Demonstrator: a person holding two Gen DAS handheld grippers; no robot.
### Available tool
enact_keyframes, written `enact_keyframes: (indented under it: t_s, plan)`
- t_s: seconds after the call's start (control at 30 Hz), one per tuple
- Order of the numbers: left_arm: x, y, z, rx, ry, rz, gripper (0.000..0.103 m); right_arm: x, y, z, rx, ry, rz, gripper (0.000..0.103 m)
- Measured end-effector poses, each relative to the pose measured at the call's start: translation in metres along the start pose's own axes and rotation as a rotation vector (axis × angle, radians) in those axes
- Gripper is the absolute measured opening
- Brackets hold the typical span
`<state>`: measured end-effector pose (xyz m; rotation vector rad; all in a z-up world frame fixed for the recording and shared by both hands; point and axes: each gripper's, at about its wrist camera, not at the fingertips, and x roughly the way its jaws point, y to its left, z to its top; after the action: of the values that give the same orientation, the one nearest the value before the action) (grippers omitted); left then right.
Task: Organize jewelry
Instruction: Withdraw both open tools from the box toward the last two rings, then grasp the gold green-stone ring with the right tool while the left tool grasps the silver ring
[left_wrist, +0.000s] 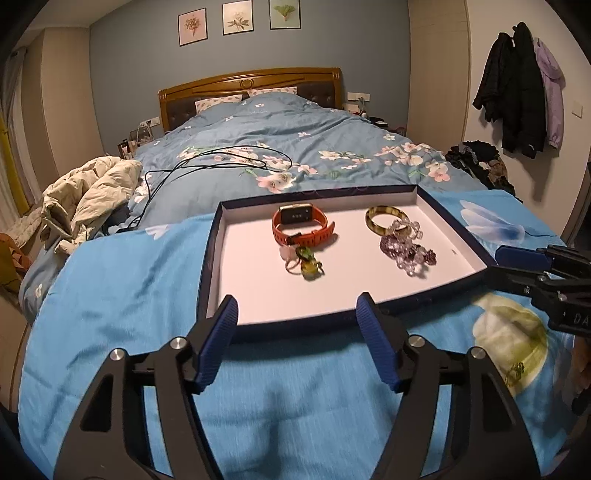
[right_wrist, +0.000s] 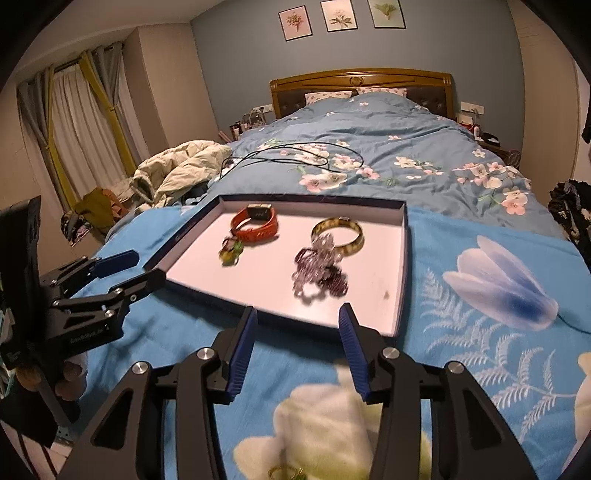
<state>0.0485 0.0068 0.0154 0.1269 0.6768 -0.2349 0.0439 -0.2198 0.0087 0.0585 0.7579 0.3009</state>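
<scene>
Jewelry (left_wrist: 402, 240) in tray (left_wrist: 218, 266), beyond both open tools, untouched

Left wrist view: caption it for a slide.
Open left gripper hovers before a tray holding an orange watch, bangle and beaded bracelets.

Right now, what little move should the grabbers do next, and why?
Probably ease the open right gripper forward over the near rim of the shallow dark-blue box lid toward the purple and clear beaded bracelets. They lie tangled together, touching the yellowish-green bangle, right ahead of its empty fingers.
</scene>
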Motion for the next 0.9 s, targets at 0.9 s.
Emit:
enact_keyframes:
  t_s: [0.9]
  plan:
    - [-0.03,-0.037,-0.073,0.157,0.135,-0.159,0.065,-0.023,0.02,-0.084,-0.05,0.154,-0.046,0.049]
